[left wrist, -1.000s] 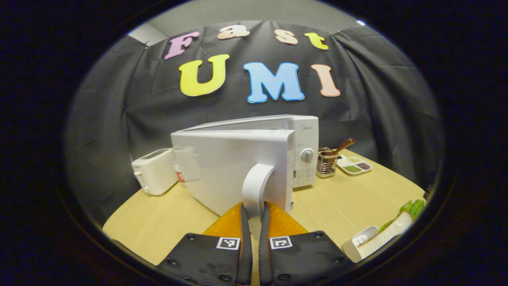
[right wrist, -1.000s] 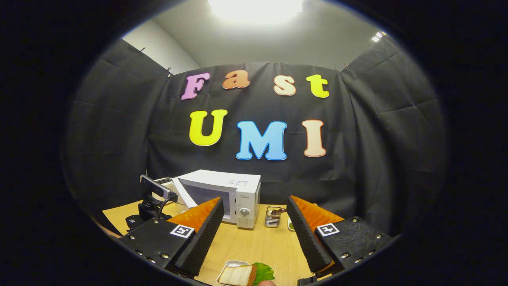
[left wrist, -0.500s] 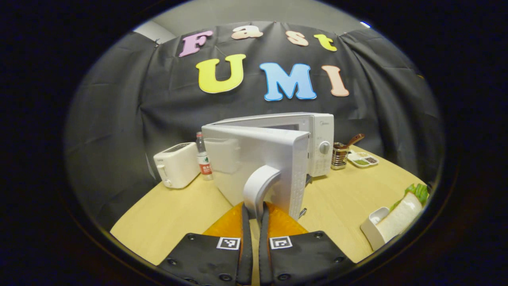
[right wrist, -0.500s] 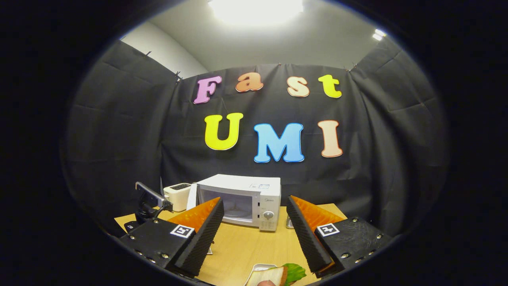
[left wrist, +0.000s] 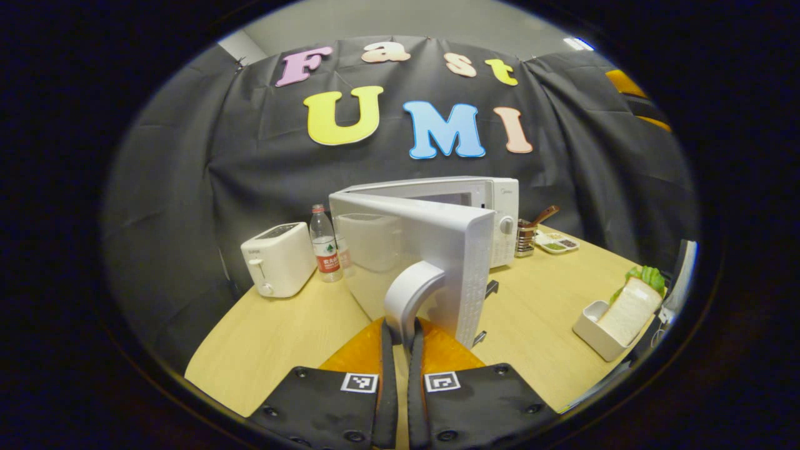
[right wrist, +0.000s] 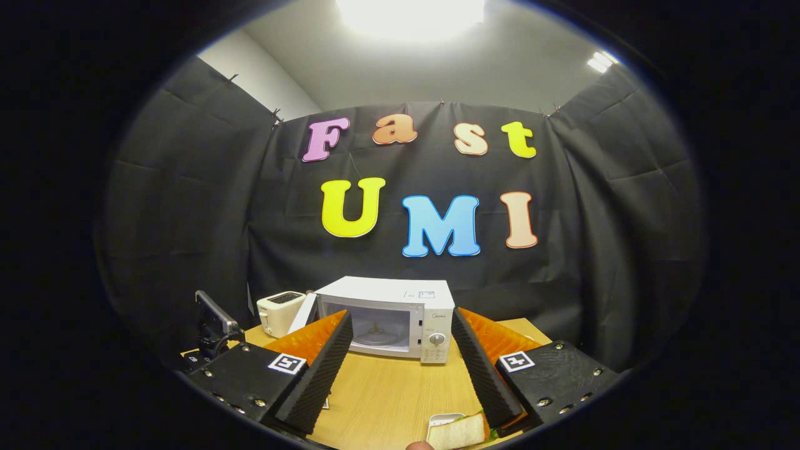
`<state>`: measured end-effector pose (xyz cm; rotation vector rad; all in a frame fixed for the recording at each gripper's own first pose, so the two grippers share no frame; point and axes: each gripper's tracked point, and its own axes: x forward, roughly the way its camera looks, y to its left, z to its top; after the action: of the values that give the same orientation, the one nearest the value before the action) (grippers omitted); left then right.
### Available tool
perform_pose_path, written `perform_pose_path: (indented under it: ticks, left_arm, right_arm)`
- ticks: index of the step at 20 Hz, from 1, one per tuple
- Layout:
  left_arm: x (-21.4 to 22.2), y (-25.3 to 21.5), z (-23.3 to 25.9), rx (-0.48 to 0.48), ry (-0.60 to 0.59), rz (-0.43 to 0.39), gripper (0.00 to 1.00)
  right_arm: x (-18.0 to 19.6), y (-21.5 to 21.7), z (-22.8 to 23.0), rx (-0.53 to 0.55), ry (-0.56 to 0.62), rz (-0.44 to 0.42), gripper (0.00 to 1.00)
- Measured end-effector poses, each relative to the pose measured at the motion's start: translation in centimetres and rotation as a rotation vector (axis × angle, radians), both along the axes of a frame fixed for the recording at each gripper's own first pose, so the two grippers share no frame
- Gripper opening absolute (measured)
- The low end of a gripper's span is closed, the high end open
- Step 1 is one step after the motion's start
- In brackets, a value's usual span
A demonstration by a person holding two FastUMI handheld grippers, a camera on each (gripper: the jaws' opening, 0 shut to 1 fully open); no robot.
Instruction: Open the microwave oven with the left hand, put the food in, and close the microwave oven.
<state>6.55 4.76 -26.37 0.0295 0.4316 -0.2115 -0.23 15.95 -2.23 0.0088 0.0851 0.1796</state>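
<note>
In the left gripper view, the left gripper (left wrist: 400, 331) is seen closed on the curved white handle (left wrist: 409, 294) of the microwave door (left wrist: 425, 250), with both fingers pressed against the handle's lower end. The door is swung well out from the microwave oven (left wrist: 487, 200), whose white body stands behind it on the wooden table (left wrist: 275, 337). A small logo is printed at the top of the oven's control panel, above the round knob (left wrist: 506, 225), but it is too small to be read. To the left of the door stand a white toaster (left wrist: 278, 258) and a clear water bottle (left wrist: 322, 244) with a red label (its writing cannot be made out). Right of the oven, a metal utensil holder (left wrist: 524, 240) and a divided dish (left wrist: 556, 242) are seen close together.

The food, a sandwich (left wrist: 631, 303) with green lettuce, sits in a white tray (left wrist: 594, 325) near the table's right edge, well apart from the oven.

In the right gripper view, the right gripper (right wrist: 400, 375) is held wide open with nothing between its fingers, and 1 square black-and-white marker is fixed on each of its 2 finger blocks. Beyond it the oven cavity (right wrist: 375, 328) stands open, with the turntable visible inside. The sandwich and its tray lie at the bottom edge, just beside the right finger. A dark device on a stand (right wrist: 212, 322) is seen at the left.
</note>
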Motion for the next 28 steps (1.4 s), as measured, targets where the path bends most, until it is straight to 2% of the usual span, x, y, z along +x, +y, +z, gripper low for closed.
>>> perform_pose_path:
  ticks: [8,13,18,20,23,24,25,26,28]
  left_arm:
    - [-0.6,5.2,-0.5,-0.001,-0.013,-0.034,0.14]
    - [-0.9,8.6,-0.6,0.028,-0.027,-0.014,0.14]
    - [-1.4,10.3,-0.5,0.015,-0.019,0.031,0.20]
    - [-2.0,11.6,-0.5,0.048,-0.023,0.073,0.41]
    - [-3.9,13.0,0.9,0.075,-0.034,0.129,0.85]
    - [-4.4,13.3,2.0,0.072,-0.043,0.150,0.88]
    - [-5.1,13.6,3.1,0.071,-0.058,0.178,0.83]
    - [-5.5,13.9,4.7,0.070,-0.080,0.203,0.88]
    - [-6.3,13.8,7.7,0.062,-0.122,0.242,0.90]
  right_arm:
    - [-1.5,3.2,0.4,-0.001,-0.019,-0.059,0.96]
    - [-1.6,3.6,0.1,-0.027,-0.023,-0.089,0.96]
    - [-0.7,2.6,-0.6,-0.015,0.004,-0.091,0.97]
    - [-0.1,1.9,-1.2,-0.004,0.032,-0.081,0.96]
    - [1.0,0.1,-1.2,-0.016,0.035,-0.072,0.96]
    - [1.4,-0.6,-1.8,-0.026,0.053,-0.069,0.96]
    - [1.7,-1.3,-2.3,-0.029,0.068,-0.064,0.96]
    - [2.1,-2.1,-2.6,-0.028,0.080,-0.063,0.96]
    - [2.7,-4.0,-3.2,-0.027,0.108,-0.070,0.97]
